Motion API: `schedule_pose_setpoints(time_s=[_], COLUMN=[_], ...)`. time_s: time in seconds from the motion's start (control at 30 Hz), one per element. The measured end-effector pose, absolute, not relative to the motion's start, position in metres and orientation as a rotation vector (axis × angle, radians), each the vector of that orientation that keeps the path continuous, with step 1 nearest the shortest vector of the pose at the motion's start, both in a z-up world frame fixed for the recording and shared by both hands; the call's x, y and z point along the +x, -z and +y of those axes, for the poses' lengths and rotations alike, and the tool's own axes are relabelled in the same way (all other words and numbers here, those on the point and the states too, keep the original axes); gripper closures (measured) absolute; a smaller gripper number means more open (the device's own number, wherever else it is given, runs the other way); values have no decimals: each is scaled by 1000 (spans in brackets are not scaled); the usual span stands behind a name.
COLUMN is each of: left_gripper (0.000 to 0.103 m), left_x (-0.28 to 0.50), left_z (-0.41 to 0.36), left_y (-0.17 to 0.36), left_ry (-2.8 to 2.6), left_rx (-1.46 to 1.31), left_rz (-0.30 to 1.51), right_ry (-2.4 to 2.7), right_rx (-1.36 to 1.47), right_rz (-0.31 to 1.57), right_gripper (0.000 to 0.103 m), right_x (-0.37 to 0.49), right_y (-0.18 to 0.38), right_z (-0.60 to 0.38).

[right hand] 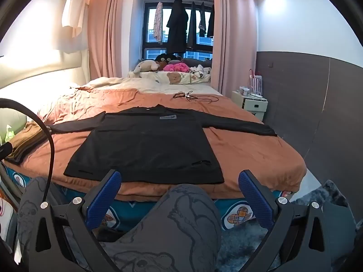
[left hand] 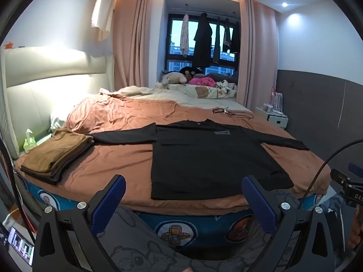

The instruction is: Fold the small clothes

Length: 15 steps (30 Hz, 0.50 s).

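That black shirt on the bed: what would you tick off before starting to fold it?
1. Black shirt lies flat, sleeves spread: ok.
2. Left gripper open, nothing between its fingers: ok.
3. Right gripper open and empty: ok.
4. Folded brown pile apart from the shirt body: ok, though one sleeve tip reaches it.
5. Black cord beyond the collar, off the shirt: ok.
6. Grippers touching the shirt: not ok, both short of the hem.

The bed (left hand: 127, 167) has an orange-brown cover. A black long-sleeved shirt (left hand: 211, 158) lies flat on it with both sleeves spread out. A pile of folded clothes (left hand: 54, 154) sits near the left edge, and a black cord (left hand: 229, 112) lies farther back.
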<state>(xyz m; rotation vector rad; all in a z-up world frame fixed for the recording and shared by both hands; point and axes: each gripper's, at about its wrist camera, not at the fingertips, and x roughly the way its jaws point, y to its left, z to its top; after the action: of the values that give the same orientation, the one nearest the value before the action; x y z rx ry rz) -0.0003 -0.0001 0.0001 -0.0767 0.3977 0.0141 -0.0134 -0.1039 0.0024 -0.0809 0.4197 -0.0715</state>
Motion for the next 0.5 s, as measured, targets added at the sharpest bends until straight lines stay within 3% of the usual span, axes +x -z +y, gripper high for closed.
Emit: schedule_pose_setpoints(time_s=[0.5], left_gripper=[0], left_x=[-5], left_z=[4], left_y=[2], left_ry=[26], left_rx=[-100], left_rz=[388], right_ry=[73], right_rx=[-73], right_rz=[424], right_gripper=[0], right_x=[-17], right_y=[-3], right_z=[-101])
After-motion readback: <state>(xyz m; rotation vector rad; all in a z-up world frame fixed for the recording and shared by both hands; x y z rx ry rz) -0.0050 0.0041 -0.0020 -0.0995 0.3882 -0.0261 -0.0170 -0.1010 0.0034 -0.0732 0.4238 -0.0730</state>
